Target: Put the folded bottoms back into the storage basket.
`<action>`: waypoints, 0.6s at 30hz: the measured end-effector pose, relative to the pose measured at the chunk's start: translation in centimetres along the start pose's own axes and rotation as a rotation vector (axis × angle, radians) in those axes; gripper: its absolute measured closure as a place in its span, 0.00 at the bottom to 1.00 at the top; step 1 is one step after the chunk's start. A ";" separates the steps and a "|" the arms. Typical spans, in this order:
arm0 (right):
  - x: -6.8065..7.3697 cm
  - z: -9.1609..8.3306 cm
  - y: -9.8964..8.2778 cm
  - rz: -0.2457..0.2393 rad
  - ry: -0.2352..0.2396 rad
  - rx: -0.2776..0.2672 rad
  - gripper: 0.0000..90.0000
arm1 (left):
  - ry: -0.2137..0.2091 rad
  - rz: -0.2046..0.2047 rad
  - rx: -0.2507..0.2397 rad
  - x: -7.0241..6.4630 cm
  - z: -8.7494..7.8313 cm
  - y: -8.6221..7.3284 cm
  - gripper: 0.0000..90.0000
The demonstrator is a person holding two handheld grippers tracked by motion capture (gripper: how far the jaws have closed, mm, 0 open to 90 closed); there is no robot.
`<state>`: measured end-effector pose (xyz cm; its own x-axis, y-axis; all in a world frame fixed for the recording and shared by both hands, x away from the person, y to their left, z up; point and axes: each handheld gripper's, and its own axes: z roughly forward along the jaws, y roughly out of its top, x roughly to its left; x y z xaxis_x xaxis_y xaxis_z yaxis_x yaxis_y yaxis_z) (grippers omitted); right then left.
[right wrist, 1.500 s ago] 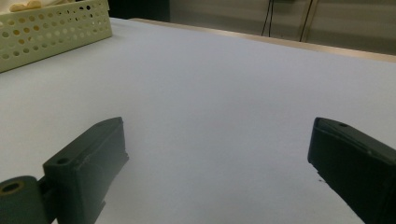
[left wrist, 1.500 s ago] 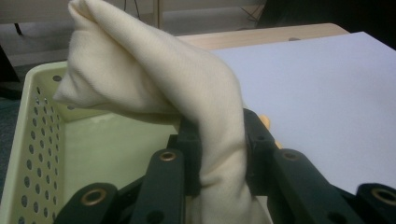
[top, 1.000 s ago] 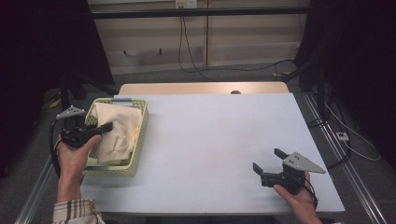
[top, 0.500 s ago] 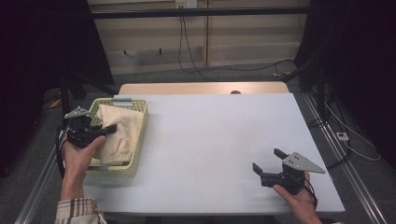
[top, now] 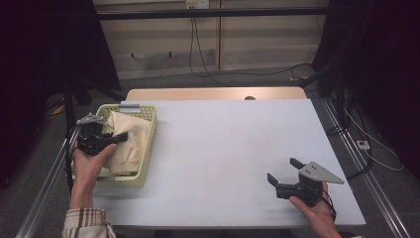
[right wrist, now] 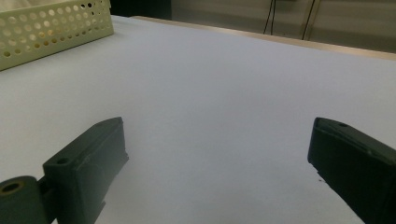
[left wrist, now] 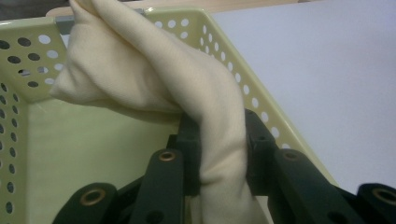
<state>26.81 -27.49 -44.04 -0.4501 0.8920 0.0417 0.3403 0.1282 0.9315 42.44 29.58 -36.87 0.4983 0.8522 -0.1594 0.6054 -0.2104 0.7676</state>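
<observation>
Two grippers are at work, but just one has anything in it. At the left edge of the table (top: 223, 148), the left gripper (top: 115, 141) has its jaws clenched on a bunched fold of the cream cloth (left wrist: 154, 88), which rises out of the pale green basket (top: 148, 148) while the rest lies inside; pinching a ridge like that looks meant for lifting the cloth clear of the perforated walls. Well apart, at the near right, the right gripper (top: 282, 171) rests with jaws spread wide and nothing between them, probably waiting to take a corner.

High view overhead facing forward, gripper views close, sharing basket (top: 148, 148)
</observation>
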 end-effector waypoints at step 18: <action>0.0 0.0 0.0 0.001 -0.003 0.000 0.05 | 0.044 -0.008 0.024 0.7 1.2 -0.1 0.81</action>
<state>26.78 -27.48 -43.99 -0.4475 0.8933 0.0418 0.3406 0.1270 0.9316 43.47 29.60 -37.74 0.4661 0.8740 -0.1375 0.6244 -0.2148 0.7510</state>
